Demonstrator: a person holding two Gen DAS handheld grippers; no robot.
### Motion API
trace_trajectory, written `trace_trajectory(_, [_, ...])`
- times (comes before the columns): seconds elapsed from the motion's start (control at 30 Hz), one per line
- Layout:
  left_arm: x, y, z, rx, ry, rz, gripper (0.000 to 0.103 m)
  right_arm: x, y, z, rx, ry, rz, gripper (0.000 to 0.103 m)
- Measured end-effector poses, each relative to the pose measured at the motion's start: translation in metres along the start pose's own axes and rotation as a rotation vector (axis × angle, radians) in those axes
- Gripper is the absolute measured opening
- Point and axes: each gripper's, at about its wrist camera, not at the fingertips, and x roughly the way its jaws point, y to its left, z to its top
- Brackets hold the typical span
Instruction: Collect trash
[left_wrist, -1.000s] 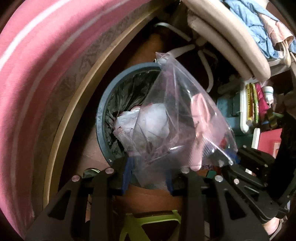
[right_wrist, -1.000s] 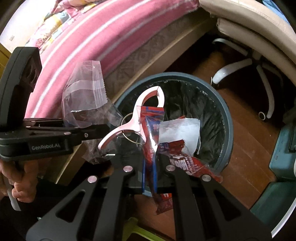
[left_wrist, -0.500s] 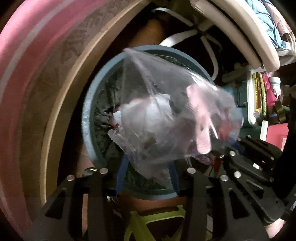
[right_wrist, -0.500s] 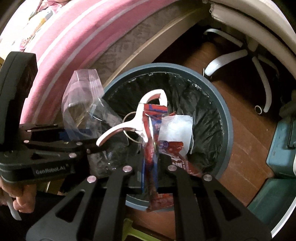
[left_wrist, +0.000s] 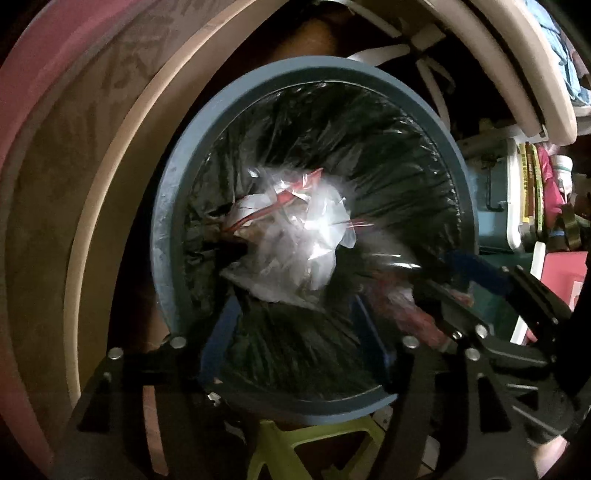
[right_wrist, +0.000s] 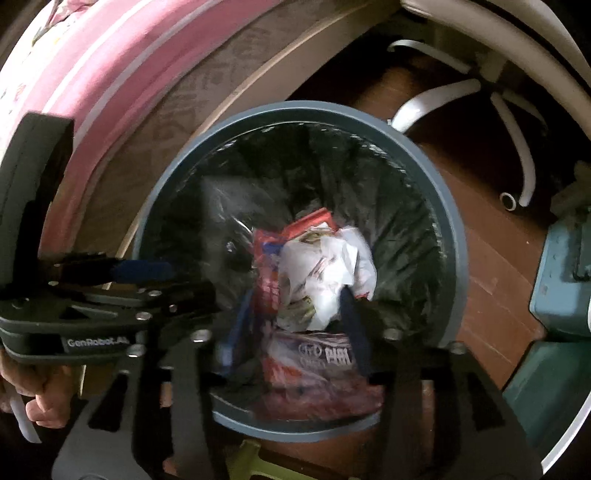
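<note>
The blue-grey trash bin (left_wrist: 173, 206) (right_wrist: 448, 236) with its black liner fills both views from above. Over it, my left gripper (left_wrist: 295, 332) has its jaws opening; the clear plastic bag (left_wrist: 306, 236) has come off the blue pads and hangs blurred inside the bin. My right gripper (right_wrist: 293, 325) is also opening over the bin. The red snack wrapper (right_wrist: 306, 354) is a falling blur between its fingers (right_wrist: 352, 325), with no pad pressing on it. Crumpled white paper (right_wrist: 328, 266) lies in the bin. Each gripper shows at the edge of the other's view.
A pink mattress (right_wrist: 92, 74) on a wooden bed frame (left_wrist: 122, 147) runs along the left of the bin. White chair legs (right_wrist: 436, 103) and a teal box (right_wrist: 565, 269) stand to the right. A green stool (left_wrist: 295, 443) is below. A person's hand (right_wrist: 40, 402) holds the left gripper.
Both grippers sank towards the bin and their jaws spread. The clear bag left the left gripper's pads and dropped in; the red wrapper and pink clip slipped from the right gripper.
</note>
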Motion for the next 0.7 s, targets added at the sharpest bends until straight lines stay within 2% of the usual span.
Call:
trace_trajectory(0.03, [0.000,0.002,-0.001,-0.004,-0.001,-0.013,0.064,0.000,-0.001,-0.001,0.009,-0.006,-0.005,0.071])
trace_trajectory(0.13, [-0.004,0.005,-0.002,-0.015,-0.010,-0.025,0.066,-0.001,-0.006,-0.004,0.030,-0.018,-0.016,0.084])
trace_trajectory(0.2, [-0.011,0.007,-0.005,-0.023,-0.041,0.007,0.077,-0.005,-0.009,-0.006,0.050,-0.030,-0.015,0.087])
trace_trajectory(0.33, [-0.025,0.009,-0.012,-0.044,-0.081,-0.023,0.081,-0.015,-0.012,-0.007,0.061,-0.050,-0.008,0.090])
trace_trajectory(0.43, [-0.037,0.012,-0.015,-0.076,-0.104,0.000,0.091,-0.024,-0.009,-0.008,0.062,-0.070,0.007,0.090])
trace_trajectory(0.5, [-0.048,0.013,-0.020,-0.084,-0.126,-0.028,0.091,-0.030,-0.006,-0.011,0.055,-0.079,0.008,0.090])
trace_trajectory(0.7, [-0.081,0.000,-0.038,-0.061,-0.185,-0.013,0.092,-0.057,0.012,-0.021,0.032,-0.126,0.029,0.090])
